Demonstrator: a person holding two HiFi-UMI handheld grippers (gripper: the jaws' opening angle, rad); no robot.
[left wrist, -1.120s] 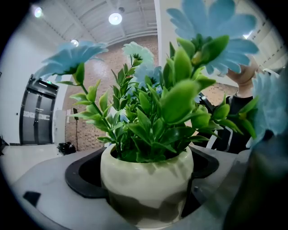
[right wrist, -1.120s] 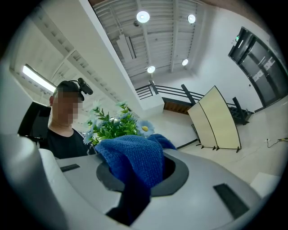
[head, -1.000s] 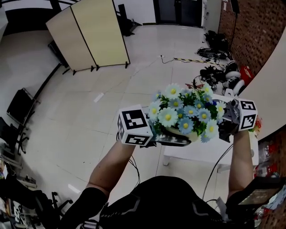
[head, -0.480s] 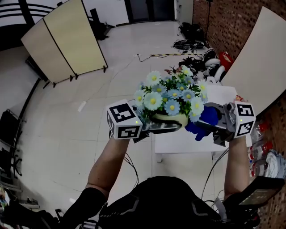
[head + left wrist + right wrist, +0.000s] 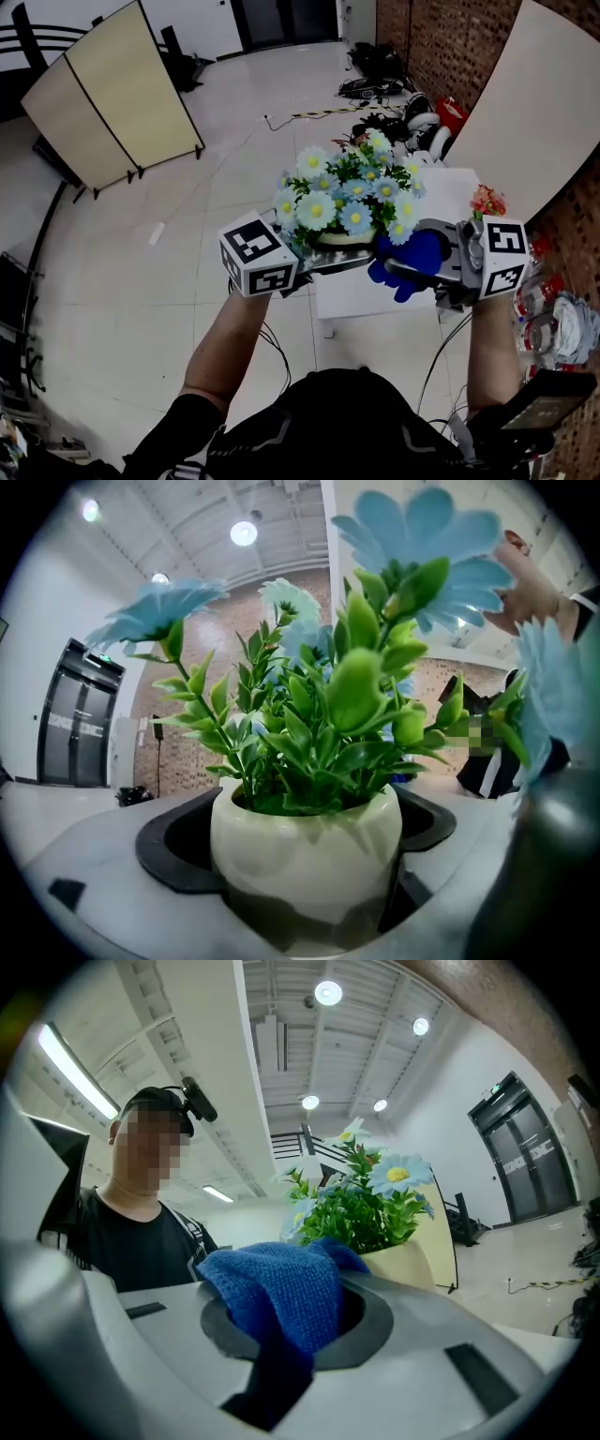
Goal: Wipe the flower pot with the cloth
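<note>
**A:** Above the white tabletop (image 5: 459, 192), between the two hand-held grippers, the flower pot (image 5: 305, 846) hangs in the air. What has it?

**B:** The left hand-held gripper (image 5: 328, 264) is clamped on the cream wall. One jaw sits on either side, low on the body, and the blue daisies (image 5: 347, 192) stand above its jaws.

**A:** And the cloth?

**B:** The blue cloth (image 5: 398, 261) is pinched in the right hand-held gripper (image 5: 295, 1344) and bunched ahead of its jaws. It sits just beside the pot, on the side away from the left hand-held gripper. I cannot tell whether it touches the pot.

**A:** So how should the wipe go?

**B:** I'd press the soft wad against the wall, not the jaw tips. Sweep it round the band below the rim and stay under the leaves. The left hand-held gripper should hold the pot upright and turn it to offer a fresh face. The strips under its jaws probably can't be reached without a regrip.
</note>
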